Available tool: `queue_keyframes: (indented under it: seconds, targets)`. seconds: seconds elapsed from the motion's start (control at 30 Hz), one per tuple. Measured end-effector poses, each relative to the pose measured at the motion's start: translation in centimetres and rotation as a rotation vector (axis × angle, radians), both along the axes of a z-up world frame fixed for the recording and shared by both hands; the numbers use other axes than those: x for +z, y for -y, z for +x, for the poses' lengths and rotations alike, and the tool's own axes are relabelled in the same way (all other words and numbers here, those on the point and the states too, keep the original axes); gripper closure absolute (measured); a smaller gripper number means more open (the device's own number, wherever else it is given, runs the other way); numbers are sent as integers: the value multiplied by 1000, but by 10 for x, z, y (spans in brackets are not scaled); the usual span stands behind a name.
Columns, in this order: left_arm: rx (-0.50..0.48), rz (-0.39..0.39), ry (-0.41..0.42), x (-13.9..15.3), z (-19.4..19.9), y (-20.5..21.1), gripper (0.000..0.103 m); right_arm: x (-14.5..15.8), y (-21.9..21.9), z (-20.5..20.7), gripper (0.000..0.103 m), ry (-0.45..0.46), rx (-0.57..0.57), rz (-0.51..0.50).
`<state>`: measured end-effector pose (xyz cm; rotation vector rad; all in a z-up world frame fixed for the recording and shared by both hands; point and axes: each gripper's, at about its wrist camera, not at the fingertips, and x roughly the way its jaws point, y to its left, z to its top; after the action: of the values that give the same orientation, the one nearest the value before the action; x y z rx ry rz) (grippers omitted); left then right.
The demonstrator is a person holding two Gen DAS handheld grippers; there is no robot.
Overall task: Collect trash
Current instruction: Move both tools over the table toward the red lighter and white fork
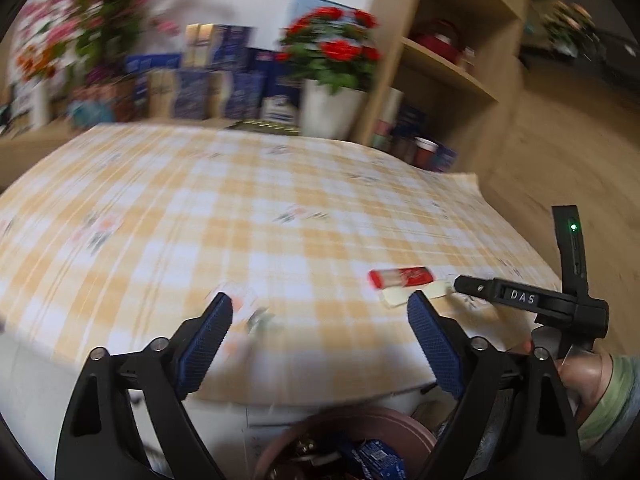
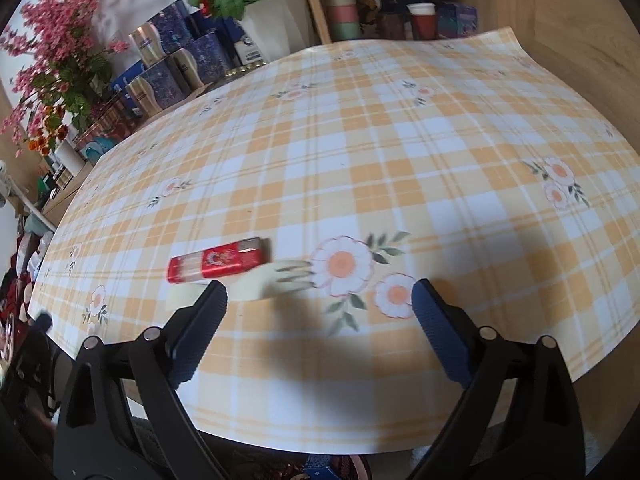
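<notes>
Here the left gripper [image 1: 320, 316] tilts down over the cloth's [image 1: 200, 200] near edge, jaws wide apart and empty, above a bin [image 1: 400, 428]. The right gripper [image 2: 320, 300] also gapes empty, angled steeply down. Just beyond it lie a red pack [image 2: 216, 265] and, touching it, a pale wrapper [image 2: 256, 286].

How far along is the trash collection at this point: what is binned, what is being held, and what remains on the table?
Done: the brown bin below the table edge already holds wrappers, including a blue one. In hand: nothing; the left claw and right claw are both open and empty. Left: a red packet and a pale paper scrap beside it lie on the checked tablecloth, close ahead of the right claw.
</notes>
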<state>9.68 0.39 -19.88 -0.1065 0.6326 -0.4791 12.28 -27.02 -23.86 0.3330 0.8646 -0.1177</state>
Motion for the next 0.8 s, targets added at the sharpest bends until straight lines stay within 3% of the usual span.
queue_keyframes:
  seconds: [0.1, 0.23, 0.4, 0.63, 0.8]
  targets:
    - [-147, 2, -12, 3, 33, 24, 21, -2, 8, -2, 11, -8, -22, -9]
    - [-329, 99, 3, -5, 65, 63, 29, -4, 17, -5, 11, -21, -49, -2]
    - [-508, 136, -74, -23, 97, 99, 30, -1, 26, -12, 11, -15, -62, -8]
    - [-621, 201, -140, -43, 106, 126, 30, -3, 33, -15, 11, -23, -67, 4]
    - [-642, 229, -122, -43, 100, 133, 30, -4, 33, -17, 11, -16, -63, 4]
